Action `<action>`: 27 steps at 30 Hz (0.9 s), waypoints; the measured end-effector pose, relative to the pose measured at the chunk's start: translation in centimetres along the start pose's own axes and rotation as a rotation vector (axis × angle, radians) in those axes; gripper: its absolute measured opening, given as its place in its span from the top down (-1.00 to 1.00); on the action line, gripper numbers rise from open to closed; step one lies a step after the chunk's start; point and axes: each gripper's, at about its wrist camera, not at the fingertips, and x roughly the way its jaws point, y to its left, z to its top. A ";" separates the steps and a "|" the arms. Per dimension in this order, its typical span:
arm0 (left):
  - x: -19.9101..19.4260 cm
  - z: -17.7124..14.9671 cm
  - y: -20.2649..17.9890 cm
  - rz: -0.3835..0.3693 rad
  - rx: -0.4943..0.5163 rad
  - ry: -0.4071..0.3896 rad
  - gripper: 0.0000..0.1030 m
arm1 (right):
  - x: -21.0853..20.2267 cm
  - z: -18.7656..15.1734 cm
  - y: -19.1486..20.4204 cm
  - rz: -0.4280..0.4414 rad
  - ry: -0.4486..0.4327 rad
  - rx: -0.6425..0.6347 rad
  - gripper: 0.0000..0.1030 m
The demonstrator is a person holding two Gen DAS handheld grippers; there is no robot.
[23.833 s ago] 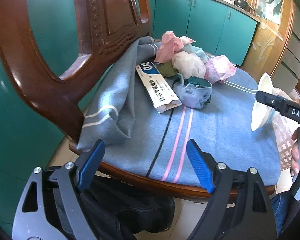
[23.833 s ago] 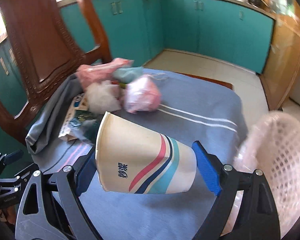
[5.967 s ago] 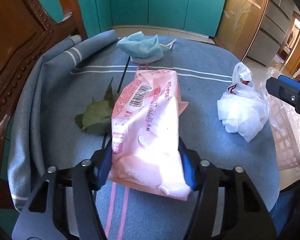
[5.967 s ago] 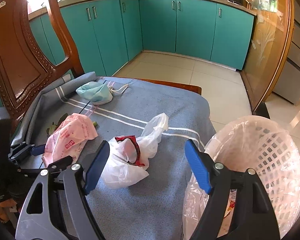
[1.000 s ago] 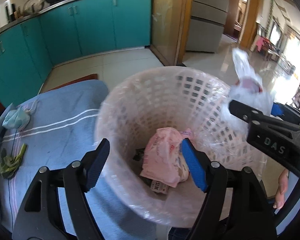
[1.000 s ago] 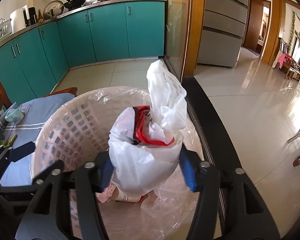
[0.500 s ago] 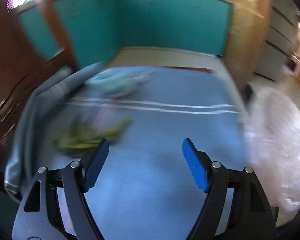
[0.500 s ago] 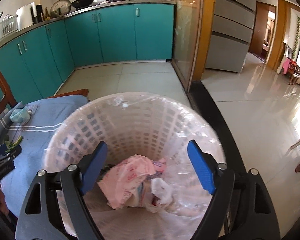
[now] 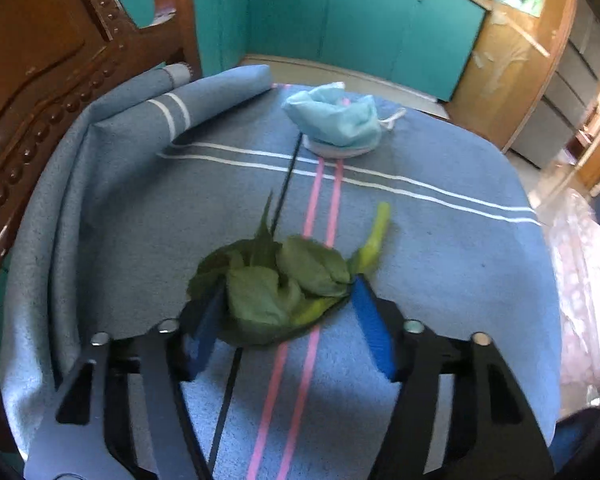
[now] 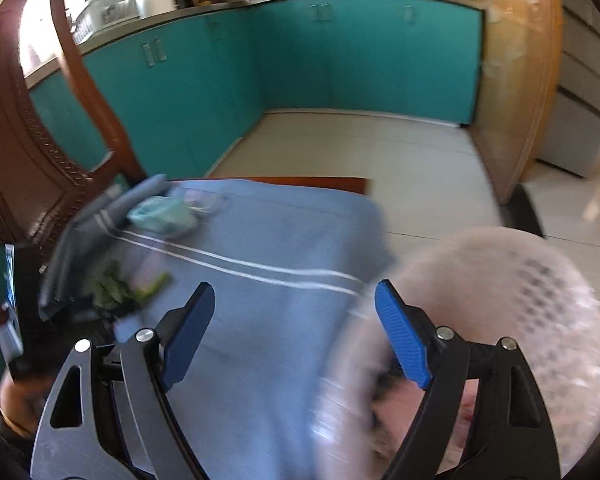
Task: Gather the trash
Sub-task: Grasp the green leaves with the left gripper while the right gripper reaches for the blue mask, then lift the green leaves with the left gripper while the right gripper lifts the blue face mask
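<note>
A: Leaves (image 9: 284, 284): location and handling?

B: Mid-seat on the cloth (image 9: 440, 240), toward its front edge. Light, limp, easily torn; likely to slip. Grip the bunched centre, not the stalk.

A: Grippers?

B: Left gripper (image 9: 288, 320) is closing, leaves between its jaws. Right gripper (image 10: 296, 332) stands wide, empty, beside the basket (image 10: 540, 280). Mask (image 9: 336, 120) lies near the back edge.

So counting what's around: one clump of green leaves (image 9: 284, 284), one crumpled blue face mask (image 9: 336, 122), both on one blue striped cloth (image 9: 440, 232). One wooden chair (image 9: 40, 68) under it. One pale lattice basket (image 10: 532, 304) with a plastic liner off to the side. Two grippers: the left gripper (image 9: 288, 320) and the right gripper (image 10: 296, 332), two blue pads each. The cloth has two pink stripes and two pairs of white ones.
</note>
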 end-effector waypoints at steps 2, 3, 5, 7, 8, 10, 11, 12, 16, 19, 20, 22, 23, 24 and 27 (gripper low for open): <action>-0.7 -0.4 0.0 -0.017 0.014 -0.005 0.23 | 2.1 0.9 1.8 0.019 0.027 -0.007 -0.57; -1.1 -0.6 0.1 -0.025 0.014 -0.006 0.28 | 2.9 1.3 2.3 0.025 0.037 -0.004 -0.57; -2.3 -1.5 -0.3 -0.040 0.020 -0.014 0.38 | 4.8 2.5 3.9 0.045 0.059 0.004 -0.57; -3.5 -2.2 -0.3 -0.043 0.019 -0.027 0.40 | 6.2 3.6 5.5 0.053 0.062 -0.006 -0.57; -4.1 -2.7 -0.2 -0.041 0.017 -0.029 0.40 | 7.1 4.5 6.6 0.049 0.059 -0.021 -0.57; -4.9 -3.5 -0.1 -0.044 0.016 -0.026 0.40 | 8.4 5.6 8.5 0.057 0.050 -0.055 -0.57; -5.2 -3.8 0.0 -0.044 0.015 -0.023 0.40 | 9.1 6.0 9.5 0.068 0.050 -0.075 -0.57; -5.3 -4.0 0.1 -0.044 0.019 -0.018 0.40 | 9.9 6.6 10.9 0.085 0.055 -0.112 -0.64; -5.5 -4.6 1.0 -0.028 0.017 -0.012 0.40 | 13.5 7.3 15.3 0.084 0.100 -0.256 -0.77; -5.8 -4.9 1.4 -0.020 0.009 -0.011 0.40 | 16.8 6.5 17.3 0.013 0.185 -0.357 -0.77; -5.8 -4.8 1.5 -0.020 0.008 -0.011 0.40 | 17.7 6.0 17.7 -0.010 0.211 -0.391 -0.77; -5.8 -4.8 1.4 -0.016 0.003 -0.014 0.40 | 18.7 5.0 18.0 -0.033 0.242 -0.434 -0.75; -5.9 -4.7 1.4 -0.016 0.000 -0.017 0.40 | 18.4 4.9 17.8 -0.020 0.227 -0.427 -0.68; -5.9 -4.6 1.4 -0.016 -0.001 -0.018 0.40 | 18.3 4.8 17.5 0.016 0.232 -0.406 -0.41; -6.1 -4.7 1.3 -0.014 -0.011 -0.024 0.40 | 17.3 4.8 16.9 0.067 0.258 -0.381 0.48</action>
